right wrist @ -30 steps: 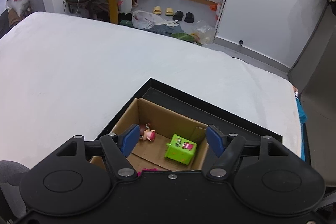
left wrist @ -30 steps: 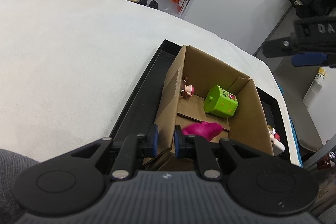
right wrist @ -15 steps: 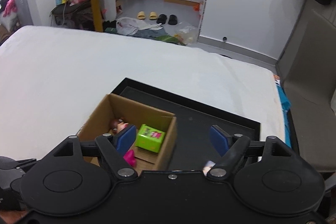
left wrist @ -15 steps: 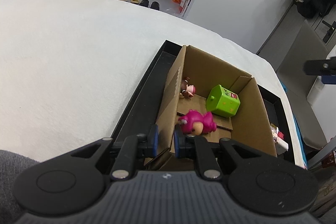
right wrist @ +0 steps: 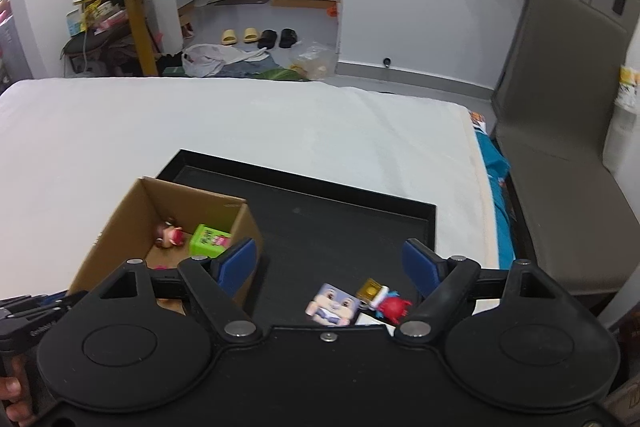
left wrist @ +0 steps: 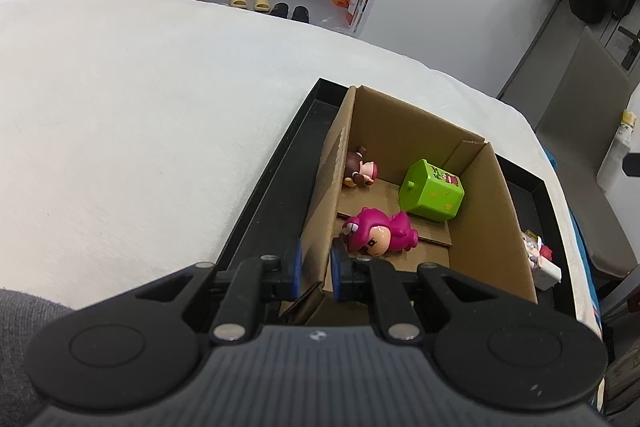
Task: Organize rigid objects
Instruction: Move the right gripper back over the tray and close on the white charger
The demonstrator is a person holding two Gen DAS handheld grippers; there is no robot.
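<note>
Toys (right wrist: 362,301) on the black tray (right wrist: 320,223) lie just under my wide-open right tongs (right wrist: 330,263), while my left tongs (left wrist: 314,269), clamped on the cardboard box (left wrist: 324,187) wall, could tip it if I pull.

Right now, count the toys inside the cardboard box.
3. Brown-haired figure near the far left corner, green cube by the right wall, magenta figure nearest the left claw. The box's near wall may hide more.
</note>
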